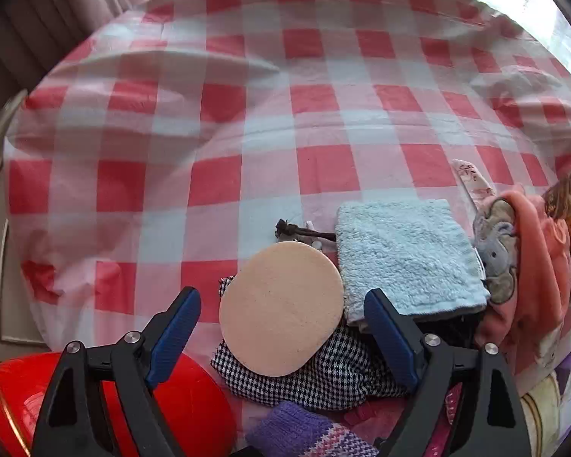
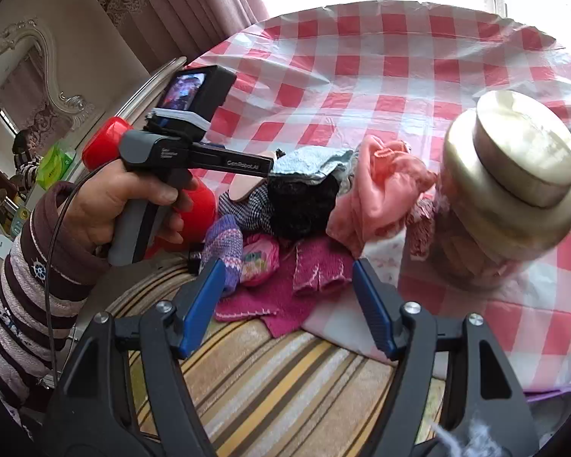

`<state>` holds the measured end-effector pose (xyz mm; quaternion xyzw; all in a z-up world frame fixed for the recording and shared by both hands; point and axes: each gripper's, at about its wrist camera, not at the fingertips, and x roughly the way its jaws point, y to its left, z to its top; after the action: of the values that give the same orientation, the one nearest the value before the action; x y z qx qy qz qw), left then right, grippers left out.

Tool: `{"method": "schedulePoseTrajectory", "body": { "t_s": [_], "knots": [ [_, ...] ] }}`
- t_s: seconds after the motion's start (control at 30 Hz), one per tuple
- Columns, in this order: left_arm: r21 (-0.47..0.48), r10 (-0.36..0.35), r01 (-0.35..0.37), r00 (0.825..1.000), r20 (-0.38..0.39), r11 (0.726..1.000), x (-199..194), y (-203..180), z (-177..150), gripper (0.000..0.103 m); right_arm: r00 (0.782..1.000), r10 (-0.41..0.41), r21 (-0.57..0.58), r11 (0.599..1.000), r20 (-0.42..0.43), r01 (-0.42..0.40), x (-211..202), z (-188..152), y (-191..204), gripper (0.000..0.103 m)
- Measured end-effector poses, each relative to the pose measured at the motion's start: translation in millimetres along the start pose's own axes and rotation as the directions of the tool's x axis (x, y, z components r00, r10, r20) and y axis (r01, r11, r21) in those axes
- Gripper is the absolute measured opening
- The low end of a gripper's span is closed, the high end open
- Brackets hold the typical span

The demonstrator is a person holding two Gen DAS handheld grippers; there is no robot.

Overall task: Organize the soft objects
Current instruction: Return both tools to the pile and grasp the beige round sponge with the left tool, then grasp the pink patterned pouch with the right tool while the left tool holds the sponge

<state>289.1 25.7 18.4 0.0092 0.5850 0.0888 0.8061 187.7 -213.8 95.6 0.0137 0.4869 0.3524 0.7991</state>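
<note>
The left gripper (image 1: pixel 281 327) is held with jaws spread and nothing pinched; the round beige sponge (image 1: pixel 281 310) lies directly between and just beyond them, atop the houndstooth cloth (image 1: pixel 323 377) at the desk's near edge. The right gripper (image 2: pixel 289 297), jaws also spread and empty, is pointed at the magenta cloth (image 2: pixel 285 293), farther from the sponge.

Tablecloth (image 1: pixel 316 122): thin glossy plastic sheet, creased. Blue towel (image 1: pixel 407 255): fluffy terry. Round pad (image 1: pixel 281 308): matt, smooth foam-like. Houndstooth cloth (image 1: pixel 323 377): woven. Purple sock (image 2: pixel 224 243): knit. Pink garment (image 2: pixel 380 190): soft fleece. Jar lid (image 2: pixel 521 148): brushed metal, dull sheen. Gripper pads (image 2: pixel 205 304): ribbed blue plastic.
</note>
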Motion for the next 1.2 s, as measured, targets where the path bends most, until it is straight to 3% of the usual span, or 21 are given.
{"method": "schedulePoseTrajectory", "body": {
  "t_s": [0.17, 0.3, 0.5, 0.63, 0.8, 0.93, 1.03, 1.13, 1.2],
  "knots": [
    [-0.155, -0.091, 0.070, 0.987, -0.132, 0.985, 38, 18, 7, 0.091, 1.000, 0.021, 0.010, 1.000, -0.014, -0.020, 16, 7, -3, 0.073],
    [-0.261, -0.136, 0.095, 0.980, -0.143, 0.961, 57, 32, 4, 0.095, 0.999, 0.020, -0.002, 1.000, -0.036, -0.020, 27, 7, -4, 0.073],
    [-0.287, -0.173, 0.137, 0.979, -0.106, 0.948, 52, 37, 1, 0.094, 0.998, 0.012, 0.022, 1.000, -0.061, -0.011, 40, 7, -15, 0.073],
    [-0.280, -0.177, 0.159, 0.984, -0.038, 0.947, 32, 41, 1, 0.094, 0.998, 0.014, 0.034, 0.999, -0.060, -0.012, 42, 8, -19, 0.073],
    [-0.188, -0.132, 0.151, 0.985, 0.108, 0.970, -11, 31, 1, 0.094, 0.998, 0.006, 0.076, 0.997, -0.056, -0.002, 41, 6, -28, 0.073],
    [-0.121, -0.192, 0.222, 0.957, 0.219, 0.968, -49, 24, -8, 0.094, 0.998, -0.007, 0.107, 0.994, -0.058, 0.013, 39, 1, -34, 0.073],
    [-0.067, -0.247, 0.279, 0.922, 0.299, 0.958, -78, 22, -33, 0.093, 0.997, 0.010, 0.104, 0.995, -0.070, -0.003, 41, -1, -30, 0.073],
    [-0.022, -0.237, 0.262, 0.901, 0.364, 0.965, -104, 15, -65, 0.093, 0.992, 0.083, 0.118, 0.991, -0.100, -0.071, 54, -2, -19, 0.073],
    [0.017, -0.250, 0.264, 0.891, 0.379, 0.964, -116, 8, -86, 0.093, 0.985, 0.114, 0.131, 0.987, -0.131, -0.097, 71, -2, -11, 0.065]
  ]
}}
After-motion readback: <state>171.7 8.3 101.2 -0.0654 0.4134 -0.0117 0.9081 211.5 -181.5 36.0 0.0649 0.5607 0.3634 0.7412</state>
